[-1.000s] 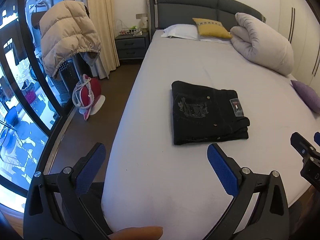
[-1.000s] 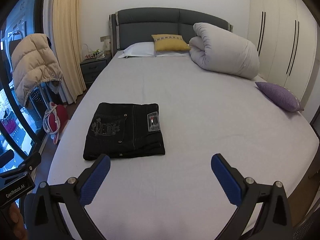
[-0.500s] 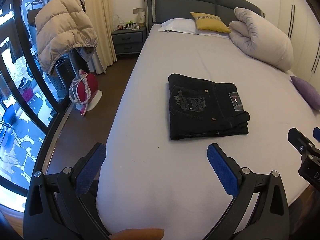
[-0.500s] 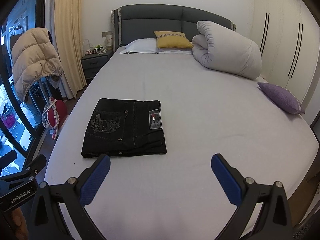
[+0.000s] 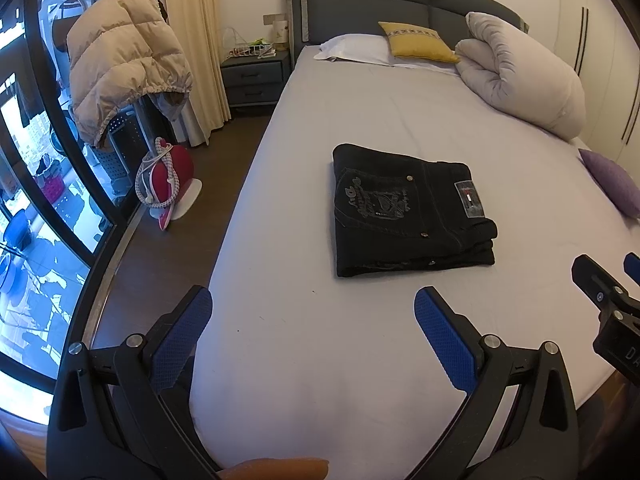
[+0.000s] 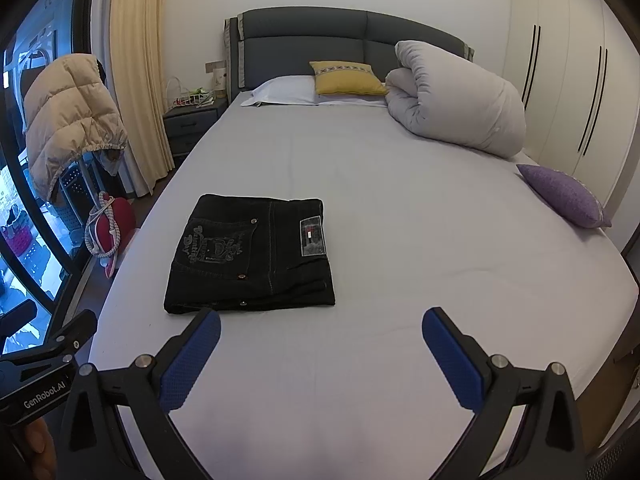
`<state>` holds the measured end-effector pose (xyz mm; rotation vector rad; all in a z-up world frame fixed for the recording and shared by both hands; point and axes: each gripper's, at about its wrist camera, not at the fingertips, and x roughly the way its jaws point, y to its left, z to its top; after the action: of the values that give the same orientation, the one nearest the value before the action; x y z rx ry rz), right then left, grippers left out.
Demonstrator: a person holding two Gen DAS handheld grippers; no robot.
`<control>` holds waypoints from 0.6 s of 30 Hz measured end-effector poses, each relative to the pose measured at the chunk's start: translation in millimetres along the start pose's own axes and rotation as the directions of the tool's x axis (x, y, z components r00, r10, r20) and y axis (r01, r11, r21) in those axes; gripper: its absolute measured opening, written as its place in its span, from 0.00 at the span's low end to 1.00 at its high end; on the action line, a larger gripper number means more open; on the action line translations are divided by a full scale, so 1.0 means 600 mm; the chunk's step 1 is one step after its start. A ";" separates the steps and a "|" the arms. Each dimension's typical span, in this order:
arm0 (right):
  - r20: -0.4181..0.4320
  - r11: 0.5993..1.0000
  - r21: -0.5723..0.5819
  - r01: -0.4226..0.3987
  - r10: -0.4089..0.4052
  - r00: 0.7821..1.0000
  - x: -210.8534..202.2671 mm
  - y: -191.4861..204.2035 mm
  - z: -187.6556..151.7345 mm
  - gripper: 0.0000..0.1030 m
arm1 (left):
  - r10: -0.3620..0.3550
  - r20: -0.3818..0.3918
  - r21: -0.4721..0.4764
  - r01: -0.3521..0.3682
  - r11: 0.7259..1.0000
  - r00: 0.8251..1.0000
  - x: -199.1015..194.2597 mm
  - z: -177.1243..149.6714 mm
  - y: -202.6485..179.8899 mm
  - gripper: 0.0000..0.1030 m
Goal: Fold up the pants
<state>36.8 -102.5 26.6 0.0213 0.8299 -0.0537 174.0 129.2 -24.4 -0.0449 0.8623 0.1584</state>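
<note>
Black denim pants folded on the bed

Black denim pants (image 6: 252,254) lie folded into a neat rectangle on the pale grey bed sheet (image 6: 400,208), towards its left edge, back pocket and label patch facing up. The left gripper (image 5: 312,316) and the right gripper (image 6: 320,330) hover above the bed's near end, blue-padded fingers spread wide, holding nothing, clear of the fabric.

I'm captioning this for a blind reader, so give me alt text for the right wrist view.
Folded black pants lie flat on a grey bed, just beyond the open right gripper, which holds nothing. A rolled duvet, a yellow cushion and a white pillow sit by the headboard.
</note>
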 end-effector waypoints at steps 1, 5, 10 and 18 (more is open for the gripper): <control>0.000 1.000 0.000 0.000 0.000 1.000 0.000 0.000 0.000 1.00 | -0.001 0.000 0.001 0.001 1.000 1.000 0.000 0.000 -0.001 1.00; 0.000 1.000 0.000 0.001 -0.001 1.000 0.000 0.000 -0.001 1.00 | -0.005 -0.001 0.003 0.005 1.000 1.000 0.001 0.001 -0.001 1.00; 0.000 1.000 0.000 0.001 -0.001 1.000 0.000 0.001 -0.001 1.00 | -0.009 -0.006 0.001 0.009 1.000 1.000 0.002 0.001 0.000 1.00; -0.002 1.000 -0.001 0.001 -0.001 1.000 0.001 0.002 -0.004 1.00 | -0.010 -0.009 0.001 0.010 1.000 1.000 0.002 0.002 0.001 1.00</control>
<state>35.5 -101.1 24.6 0.0200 0.8320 -0.0544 175.7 129.9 -24.8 -0.0491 0.8705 0.1482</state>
